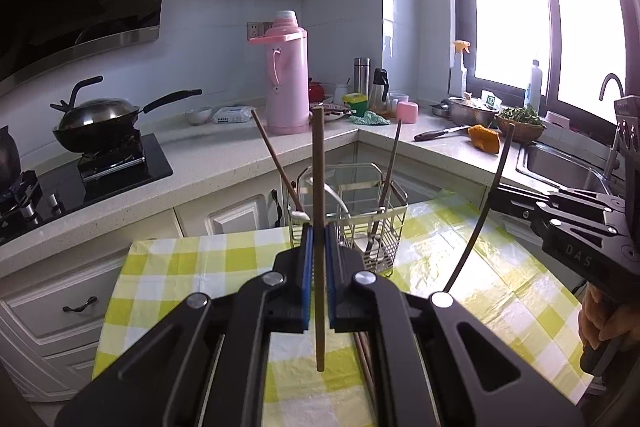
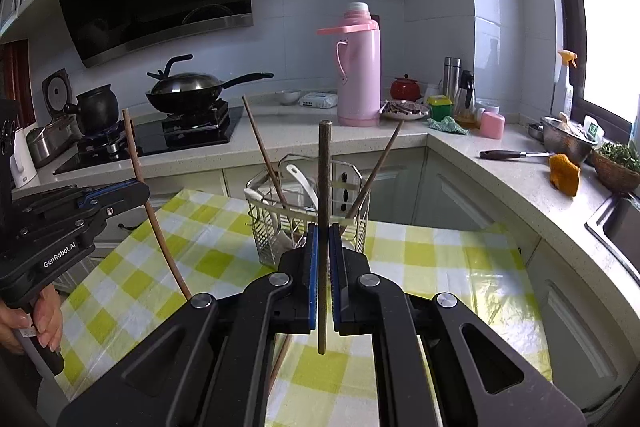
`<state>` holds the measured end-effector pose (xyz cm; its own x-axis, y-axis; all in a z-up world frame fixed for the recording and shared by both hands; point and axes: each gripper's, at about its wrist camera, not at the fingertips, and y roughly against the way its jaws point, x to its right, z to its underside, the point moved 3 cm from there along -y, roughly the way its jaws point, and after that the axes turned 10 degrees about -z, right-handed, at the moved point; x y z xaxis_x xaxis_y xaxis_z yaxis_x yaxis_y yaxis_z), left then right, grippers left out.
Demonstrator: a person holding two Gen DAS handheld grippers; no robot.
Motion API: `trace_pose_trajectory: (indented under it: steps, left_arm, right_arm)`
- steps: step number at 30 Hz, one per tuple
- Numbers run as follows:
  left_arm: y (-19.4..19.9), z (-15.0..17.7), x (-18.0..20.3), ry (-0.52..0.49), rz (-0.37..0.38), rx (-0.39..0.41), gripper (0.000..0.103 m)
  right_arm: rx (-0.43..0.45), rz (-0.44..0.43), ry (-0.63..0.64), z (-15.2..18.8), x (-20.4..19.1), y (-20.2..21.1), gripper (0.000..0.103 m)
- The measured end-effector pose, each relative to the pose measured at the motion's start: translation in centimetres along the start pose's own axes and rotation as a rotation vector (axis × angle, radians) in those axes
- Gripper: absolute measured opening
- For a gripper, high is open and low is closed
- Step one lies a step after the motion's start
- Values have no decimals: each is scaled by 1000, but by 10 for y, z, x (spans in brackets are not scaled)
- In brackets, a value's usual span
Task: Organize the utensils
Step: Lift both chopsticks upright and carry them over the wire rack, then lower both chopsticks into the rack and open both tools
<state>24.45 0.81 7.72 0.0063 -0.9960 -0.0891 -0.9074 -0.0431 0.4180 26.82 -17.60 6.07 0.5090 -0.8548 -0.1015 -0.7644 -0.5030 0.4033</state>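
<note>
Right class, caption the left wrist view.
Left gripper holds a chopstick upright before the wire caddy.

A pink thermos (image 1: pixel 285 79) and a wok (image 1: pixel 96 121) stand on the counter (image 1: pixel 208 155).

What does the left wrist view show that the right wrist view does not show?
Only the left wrist view shows the faucet and the sink basin under the window.

Only the right wrist view shows the black kettle and the rice cooker left of the wok.

Both views show the wire utensil basket on the checked tablecloth, the pink thermos, the left hand-held gripper shut on a light brown chopstick, and the right hand-held gripper shut on a dark chopstick.
</note>
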Motion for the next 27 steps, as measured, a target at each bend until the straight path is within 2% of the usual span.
trace_pose_trajectory:
  steps: [9,17,22,27]
  left_arm:
    - [-13,-80,0,-7,20,21,6]
    - [-26,-146,-2,39,18,81,6]
    - [-43,-168,2,55,5,100,6]
    - [-71,-165,2,97,18,82,6]
  right_arm:
    - [23,-13,-19,-71,24,-4,6]
    - [77,7,3,-124,27,-6,6]
    - [87,0,-4,-141,29,-21,6]
    - [52,-10,-15,-137,32,-47,6]
